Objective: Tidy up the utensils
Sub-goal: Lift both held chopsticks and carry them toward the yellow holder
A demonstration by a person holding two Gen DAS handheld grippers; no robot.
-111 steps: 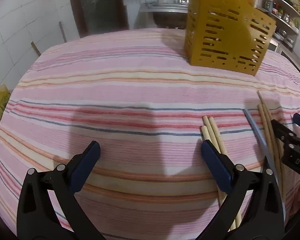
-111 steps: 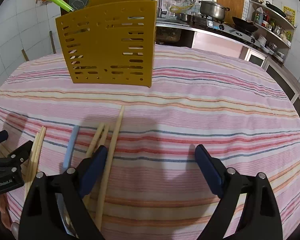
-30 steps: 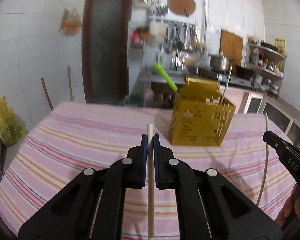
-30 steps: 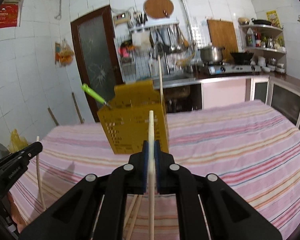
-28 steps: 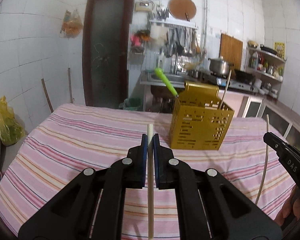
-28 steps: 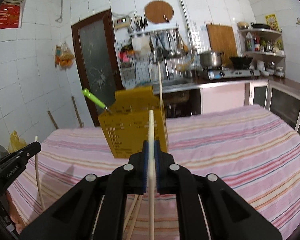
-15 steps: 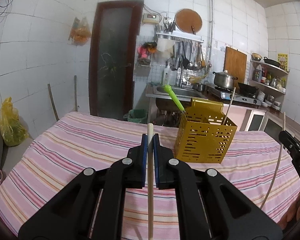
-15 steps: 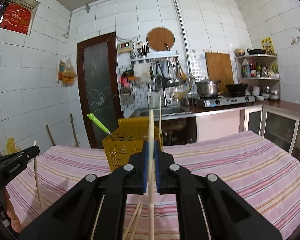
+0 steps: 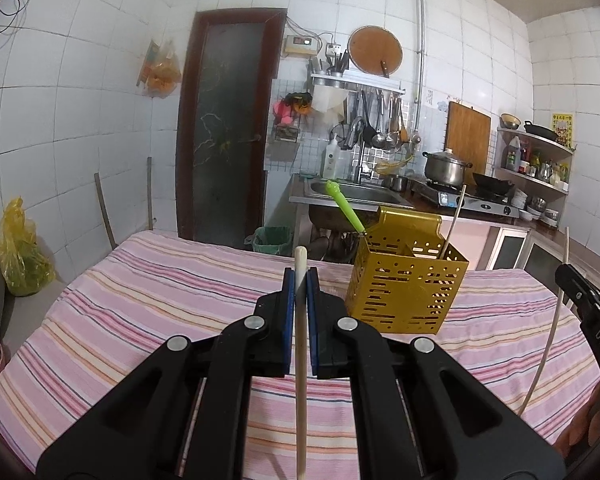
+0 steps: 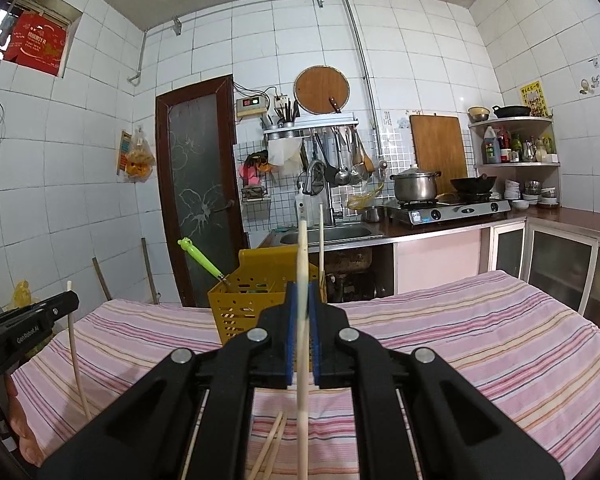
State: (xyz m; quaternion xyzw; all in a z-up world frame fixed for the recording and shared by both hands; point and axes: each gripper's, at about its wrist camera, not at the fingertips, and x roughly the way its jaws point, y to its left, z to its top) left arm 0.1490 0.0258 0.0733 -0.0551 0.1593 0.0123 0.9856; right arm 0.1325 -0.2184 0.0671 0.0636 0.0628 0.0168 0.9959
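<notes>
My left gripper [image 9: 300, 280] is shut on a pale wooden chopstick [image 9: 301, 380] that stands upright between its blue pads. My right gripper [image 10: 301, 296] is shut on another upright chopstick [image 10: 302, 360]. Both hover above the striped table. The yellow slotted utensil holder [image 9: 408, 284] stands on the far side of the table, right of my left gripper and just behind my right one [image 10: 244, 300]. A green-handled utensil [image 9: 346, 210] and one chopstick [image 9: 452, 224] lean in it. Two chopsticks [image 10: 270, 448] lie on the cloth below my right gripper.
A pink striped cloth covers the table [image 9: 140, 300]. Behind it are a dark door [image 9: 220, 128], a sink counter [image 10: 332, 236], a stove with a pot [image 10: 416, 186] and corner shelves [image 10: 516, 160]. A yellow bag [image 9: 18, 256] sits at the far left.
Both grippers have tilted upward, so more wall and ceiling show and the holder sits lower and smaller in view. The right gripper rose a little. Each stays shut on its chopstick.
</notes>
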